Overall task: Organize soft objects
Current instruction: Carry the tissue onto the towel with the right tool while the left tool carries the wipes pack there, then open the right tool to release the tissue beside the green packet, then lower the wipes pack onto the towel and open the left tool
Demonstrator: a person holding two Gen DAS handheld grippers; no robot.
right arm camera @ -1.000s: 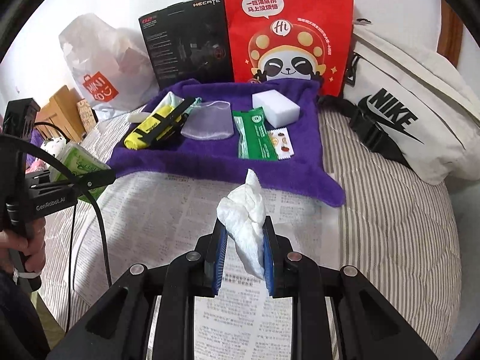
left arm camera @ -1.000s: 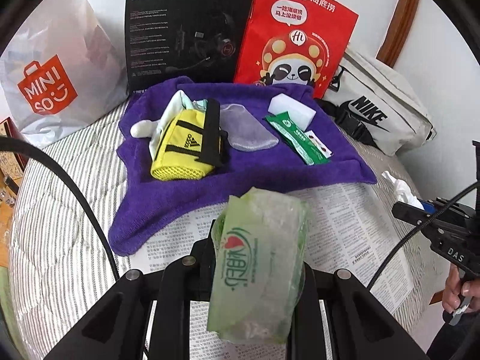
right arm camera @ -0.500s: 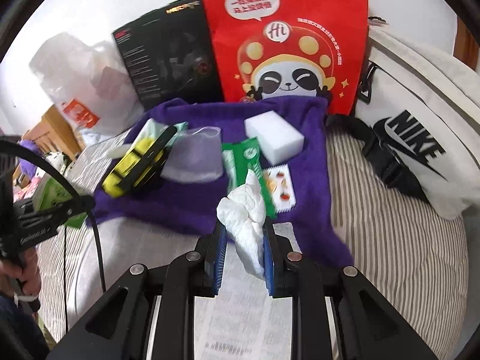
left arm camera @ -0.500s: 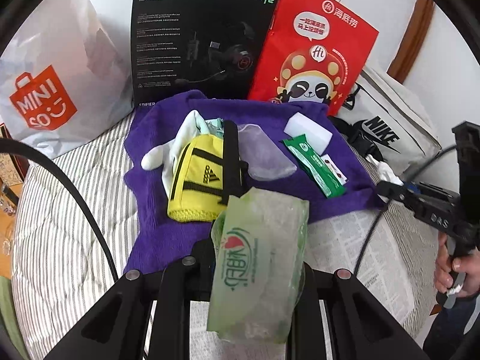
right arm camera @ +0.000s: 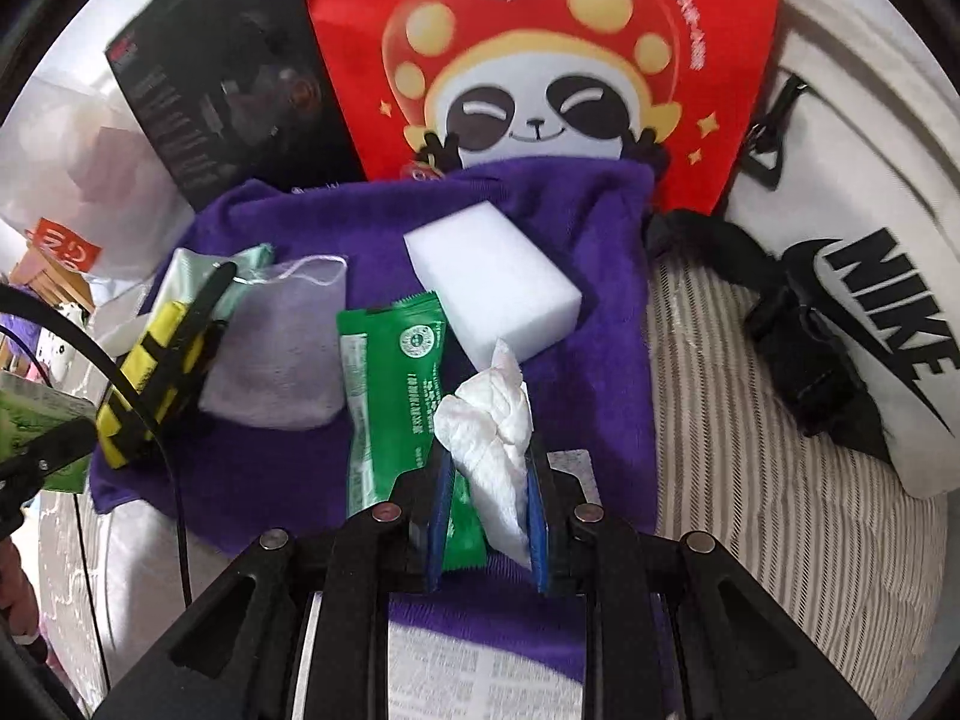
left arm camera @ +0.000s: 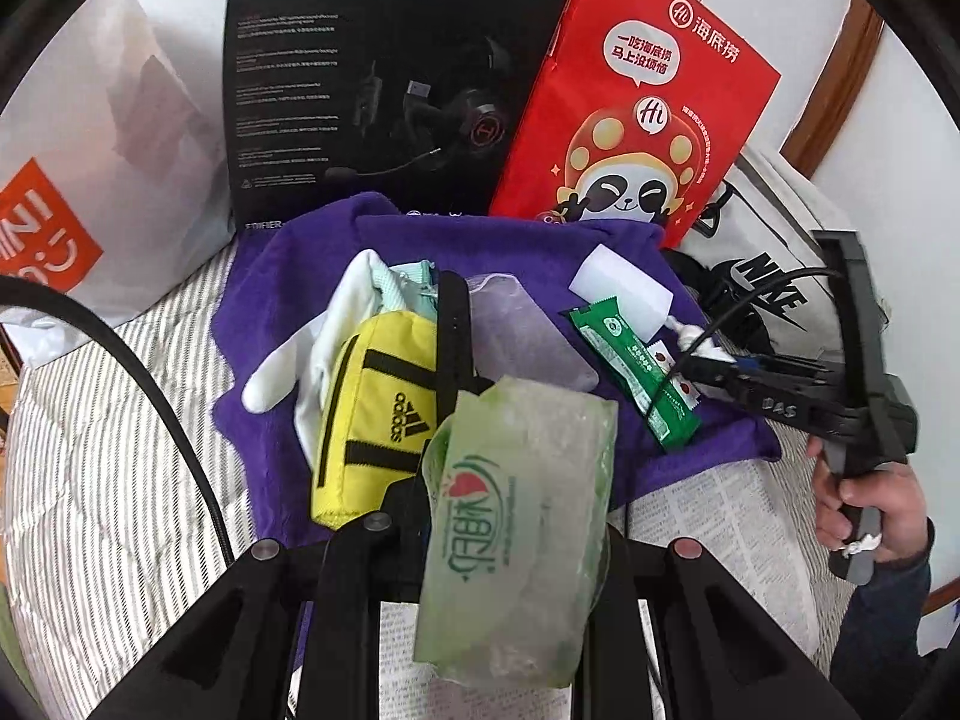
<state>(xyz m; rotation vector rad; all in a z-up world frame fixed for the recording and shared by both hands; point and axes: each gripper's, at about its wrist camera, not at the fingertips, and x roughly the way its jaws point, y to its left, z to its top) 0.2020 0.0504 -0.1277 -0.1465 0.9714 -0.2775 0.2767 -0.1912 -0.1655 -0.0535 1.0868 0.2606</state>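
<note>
Tissue (right arm camera: pixel 489 420) pinched (blue pads visible) only in right-wrist view.

Red paper bag (right arm camera: pixel 540 60): top cut off by frame edge. Green sachet (right arm camera: pixel 396 384): lower end hidden behind crumpled tissue (right arm camera: pixel 492 438).

A purple towel (right arm camera: pixel 252 450) lies on a grey-and-white striped cover (right arm camera: pixel 750 480), bearing a yellow pouch with black straps (left arm camera: pixel 372 414), a white sponge block (right arm camera: pixel 492 276) and a green sachet (right arm camera: pixel 390 390). Behind stand a red bag with a panda print (left arm camera: pixel 630 120) and a black box (left arm camera: pixel 372 78). The held tissue pack (left arm camera: pixel 516 540) is pale green; the crumpled tissue (right arm camera: pixel 498 438) is white.
</note>
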